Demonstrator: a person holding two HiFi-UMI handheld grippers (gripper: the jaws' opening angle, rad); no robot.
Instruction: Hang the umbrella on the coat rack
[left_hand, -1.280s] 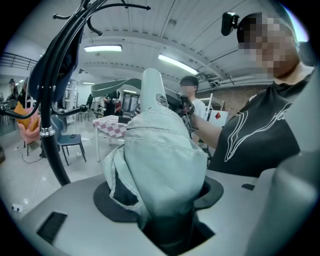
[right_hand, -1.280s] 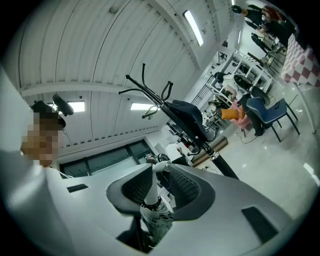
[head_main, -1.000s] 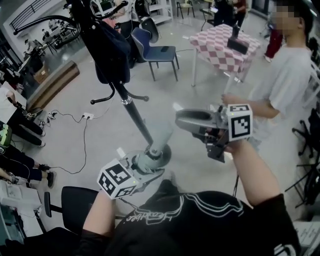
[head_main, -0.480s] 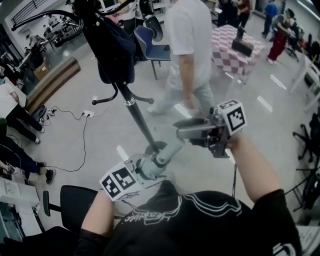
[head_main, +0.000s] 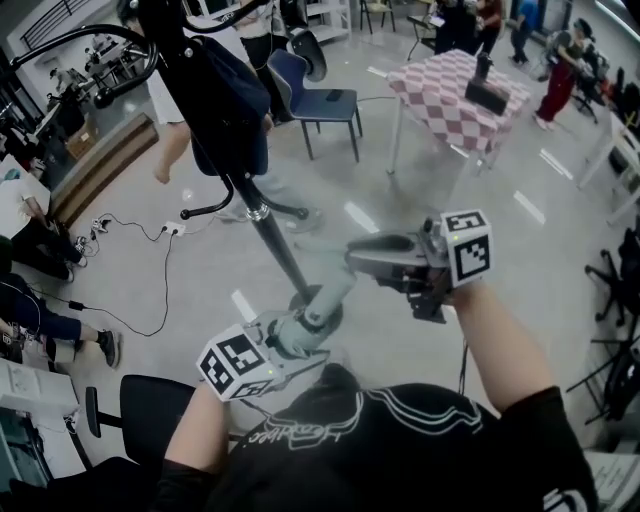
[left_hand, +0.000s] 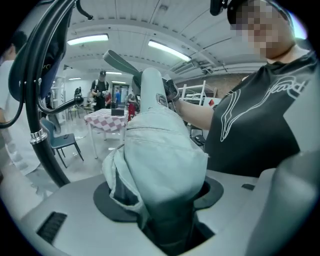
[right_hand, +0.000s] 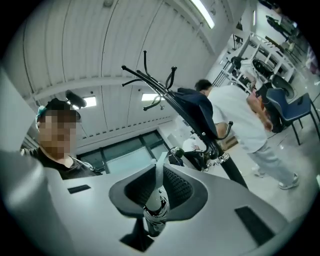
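A folded pale grey-green umbrella slants up to the right in front of me. My left gripper is shut on its lower part; in the left gripper view the umbrella fills the jaws. My right gripper is at the umbrella's upper end, its jaws closing, with the thin pale strap pinched between them. The black coat rack stands just beyond, with a dark bag hanging on it. Its curved hooks show in the right gripper view.
A checked table and a blue chair stand further back. A person in white walks behind the rack. Cables lie on the floor at the left; a black office chair is at my lower left.
The right gripper's jaws have come together at the umbrella's upper end. The person in white has walked from the right to behind the rack at the left. The left gripper has kept still.
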